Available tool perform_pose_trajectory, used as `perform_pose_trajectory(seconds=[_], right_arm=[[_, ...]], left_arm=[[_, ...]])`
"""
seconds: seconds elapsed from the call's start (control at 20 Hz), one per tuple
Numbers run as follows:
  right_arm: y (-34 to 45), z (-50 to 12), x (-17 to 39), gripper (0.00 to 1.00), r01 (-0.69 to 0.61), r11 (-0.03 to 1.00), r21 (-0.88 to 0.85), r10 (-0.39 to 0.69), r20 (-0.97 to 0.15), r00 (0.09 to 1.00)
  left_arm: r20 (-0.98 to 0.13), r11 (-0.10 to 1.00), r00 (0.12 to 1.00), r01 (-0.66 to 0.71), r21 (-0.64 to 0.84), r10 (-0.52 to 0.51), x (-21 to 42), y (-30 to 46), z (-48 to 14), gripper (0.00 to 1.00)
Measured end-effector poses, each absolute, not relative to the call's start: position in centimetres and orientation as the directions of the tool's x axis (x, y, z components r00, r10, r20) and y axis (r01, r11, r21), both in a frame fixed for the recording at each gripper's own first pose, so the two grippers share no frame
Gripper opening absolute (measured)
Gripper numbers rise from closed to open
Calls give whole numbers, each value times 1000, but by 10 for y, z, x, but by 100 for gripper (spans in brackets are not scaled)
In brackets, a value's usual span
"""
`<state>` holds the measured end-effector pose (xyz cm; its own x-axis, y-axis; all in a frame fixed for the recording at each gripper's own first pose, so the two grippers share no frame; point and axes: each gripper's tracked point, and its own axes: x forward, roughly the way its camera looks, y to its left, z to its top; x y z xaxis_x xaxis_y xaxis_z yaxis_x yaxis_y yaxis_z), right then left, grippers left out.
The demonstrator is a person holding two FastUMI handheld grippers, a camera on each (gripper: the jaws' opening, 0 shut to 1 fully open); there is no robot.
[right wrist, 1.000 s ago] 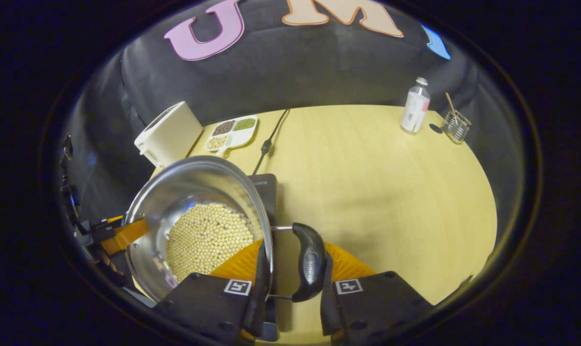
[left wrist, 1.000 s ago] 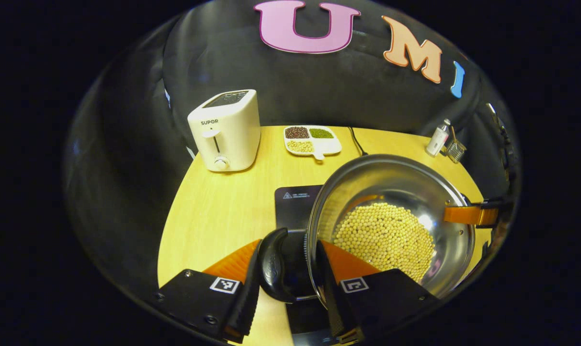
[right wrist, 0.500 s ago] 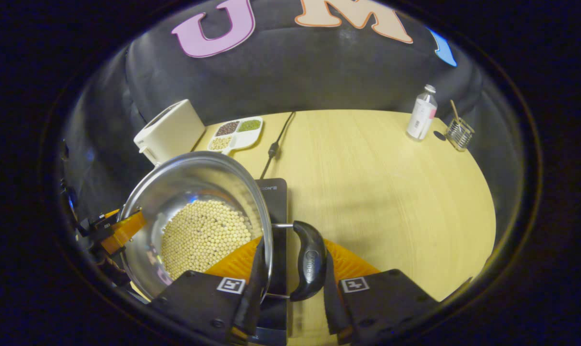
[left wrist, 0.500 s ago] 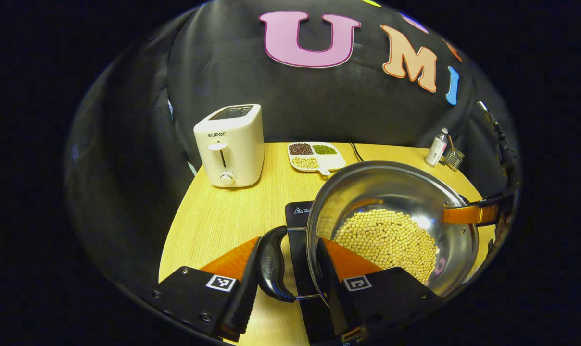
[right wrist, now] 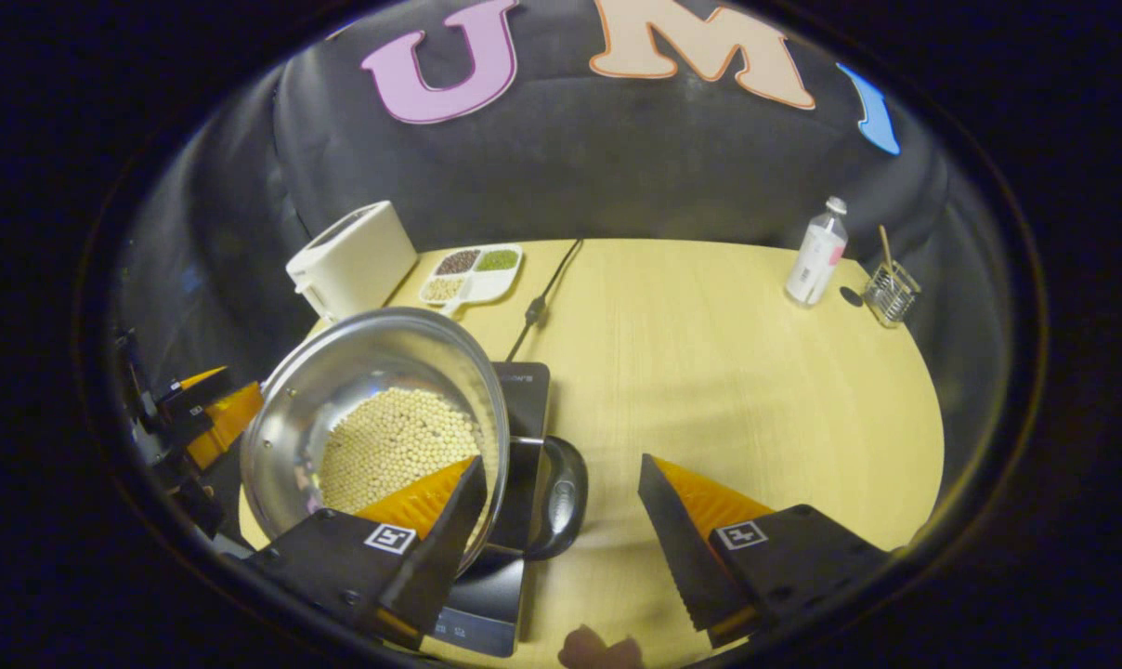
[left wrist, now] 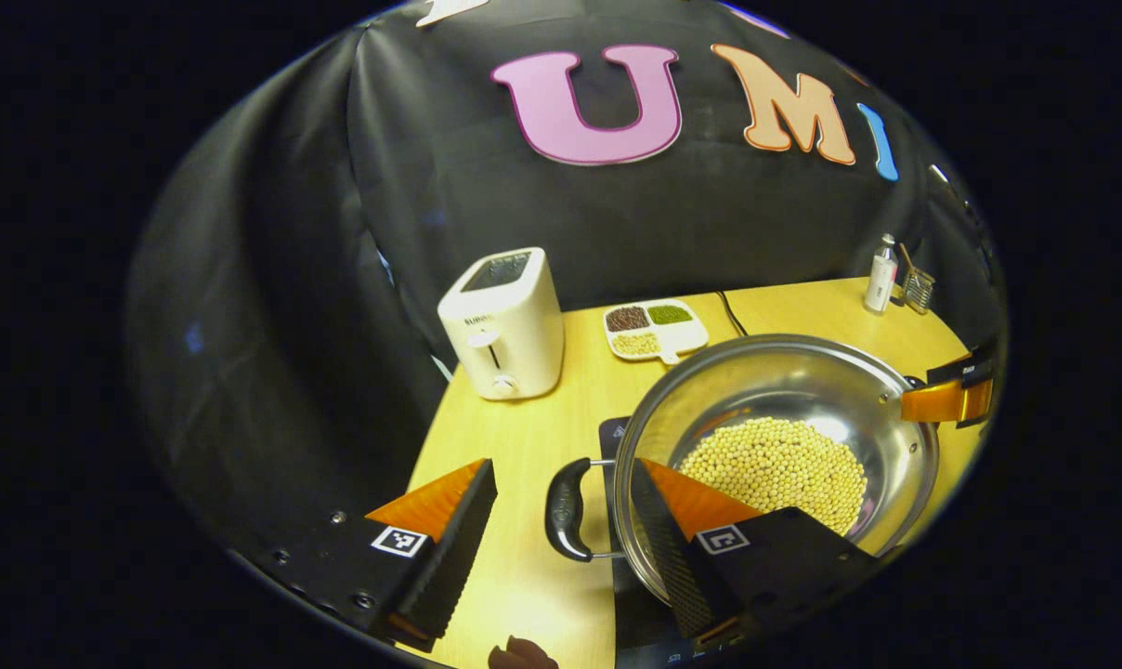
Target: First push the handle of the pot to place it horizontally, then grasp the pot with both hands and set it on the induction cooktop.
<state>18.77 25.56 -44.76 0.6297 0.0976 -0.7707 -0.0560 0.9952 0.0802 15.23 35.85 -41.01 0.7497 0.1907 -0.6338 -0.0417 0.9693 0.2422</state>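
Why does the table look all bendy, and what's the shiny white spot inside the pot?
Left gripper view: the fisheye lens curves the table edge; the white spot is lamp glare on the pot wall, above the beans. Right gripper view: the table bows the same way, sharp in the middle, dim toward the edges.

Warm overhead light brightens the table (right wrist: 728, 372); glare glints inside the pot (left wrist: 802, 390); edges bend and darken, focus sharp.
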Motion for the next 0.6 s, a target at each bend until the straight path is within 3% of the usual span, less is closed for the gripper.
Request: perform_pose_trajectory(seconds=[0.3, 0.4, 0.55, 0.6], right_arm=[[191, -363, 177, 100, -115, 990, 86, 144, -639, 756], [160, -329, 170, 96, -132, 988, 75, 151, -580, 800], [115, -277, 161, 100, -141, 989, 45, 145, -477, 867], [103, -258, 155, 95, -143, 989, 39, 145, -443, 885]], left_arm=[[-466, 948, 857, -74, 309, 218, 138, 271, -297, 88], [-403, 958, 893, -94, 270, 201, 137, 223, -260, 89], [-352, 979, 922, -107, 174, 164, 128, 156, -208, 88], [-336, 982, 928, -110, 157, 158, 124, 138, -192, 88]])
